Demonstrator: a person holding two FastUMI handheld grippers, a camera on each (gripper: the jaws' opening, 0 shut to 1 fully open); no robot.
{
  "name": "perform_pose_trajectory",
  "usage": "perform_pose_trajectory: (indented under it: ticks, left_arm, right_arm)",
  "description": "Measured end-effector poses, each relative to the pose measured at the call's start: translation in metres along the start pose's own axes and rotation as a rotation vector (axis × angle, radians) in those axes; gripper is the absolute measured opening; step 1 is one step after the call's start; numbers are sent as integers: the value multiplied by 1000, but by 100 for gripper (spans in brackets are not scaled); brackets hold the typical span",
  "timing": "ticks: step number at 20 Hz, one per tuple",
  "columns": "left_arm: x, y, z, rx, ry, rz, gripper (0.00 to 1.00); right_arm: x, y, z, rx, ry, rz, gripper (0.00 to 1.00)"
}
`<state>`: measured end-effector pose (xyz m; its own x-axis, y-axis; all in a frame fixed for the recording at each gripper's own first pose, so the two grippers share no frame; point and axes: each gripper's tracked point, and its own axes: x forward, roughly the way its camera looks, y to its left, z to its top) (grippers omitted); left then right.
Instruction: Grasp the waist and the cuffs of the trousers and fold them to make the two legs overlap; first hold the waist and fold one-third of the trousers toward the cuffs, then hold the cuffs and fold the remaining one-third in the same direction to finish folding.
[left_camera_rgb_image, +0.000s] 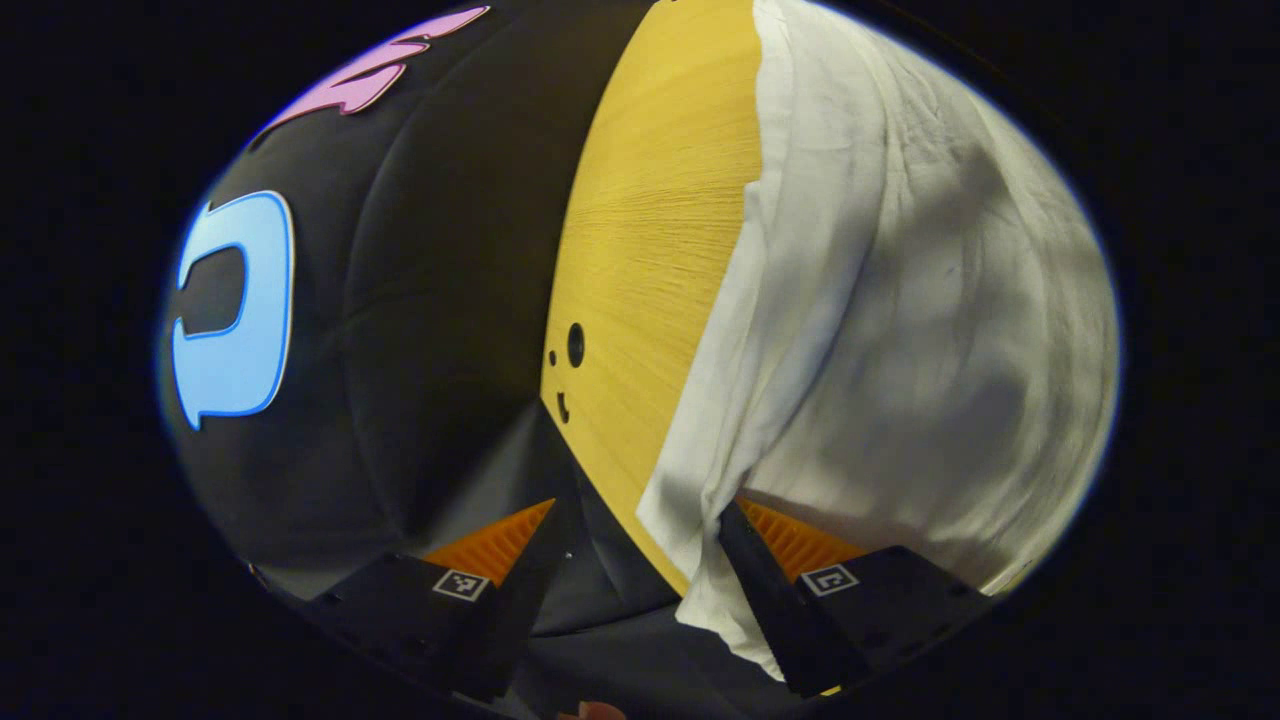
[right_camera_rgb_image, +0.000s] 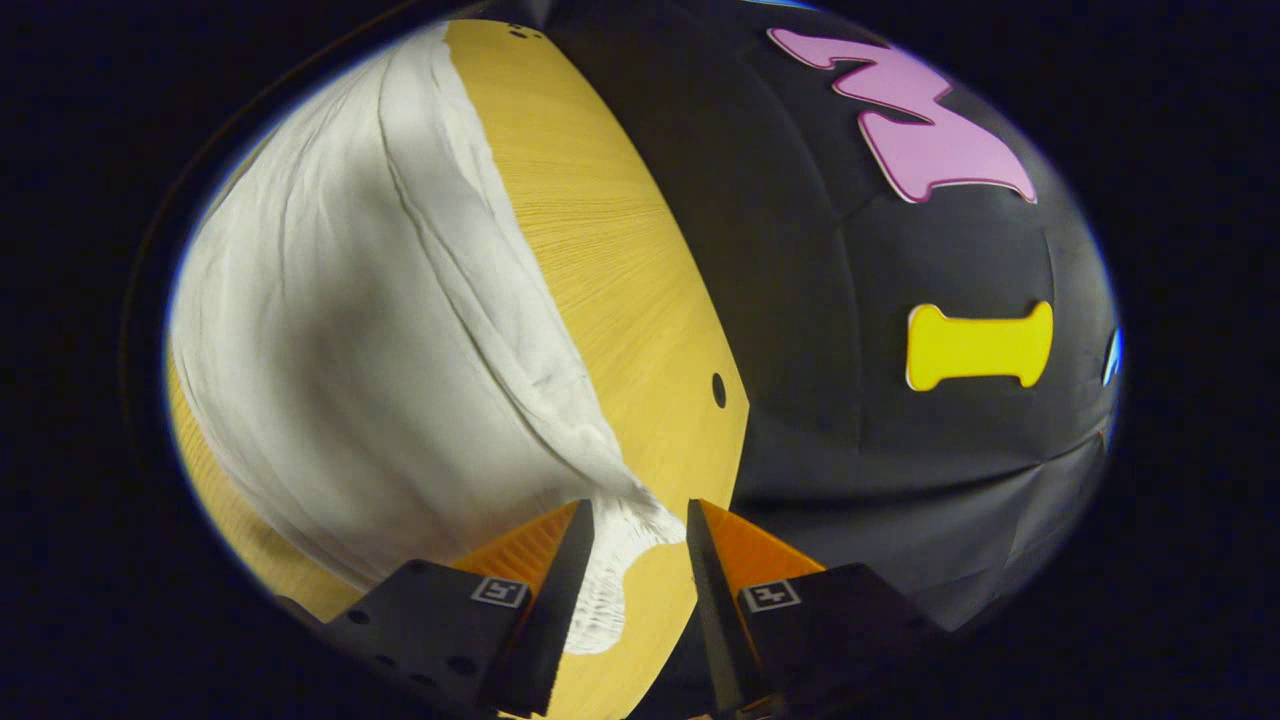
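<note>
While white trousers (left_camera_rgb_image: 900, 330) lie near the wooden counter (left_camera_rgb_image: 640, 250) edge, bare wood alongside, the left tool (left_camera_rgb_image: 640, 560) and right tool (right_camera_rgb_image: 640, 560) stand spread, cloth between the fingers.

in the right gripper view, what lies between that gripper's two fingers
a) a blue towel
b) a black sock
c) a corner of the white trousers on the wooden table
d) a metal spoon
c: in the right gripper view a corner of the white trousers sits in the gap of the right gripper, lying on the yellow wooden table, with the fingers apart and not yet pressing on it.
</note>
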<state>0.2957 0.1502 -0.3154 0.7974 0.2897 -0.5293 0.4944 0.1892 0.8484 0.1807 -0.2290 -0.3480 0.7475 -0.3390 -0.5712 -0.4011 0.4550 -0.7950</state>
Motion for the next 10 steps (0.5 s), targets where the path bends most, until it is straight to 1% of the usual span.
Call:
perform_pose_trajectory:
  ticks: [3, 5, 7, 10]
  left_arm:
    - [-26, 13, 2, -73, -45, 29, 96]
    - [-42, 16, 6, -139, -83, 37, 96]
    - [-69, 18, 6, -200, -104, 50, 96]
    - [-104, 17, 4, -315, -121, 61, 96]
  right_arm:
    - [-34, -21, 3, 163, -57, -48, 70]
    - [-54, -32, 2, 299, -82, -61, 70]
    - [-75, -36, 2, 446, -86, -70, 71]
    - [-97, -35, 0, 679, -92, -46, 73]
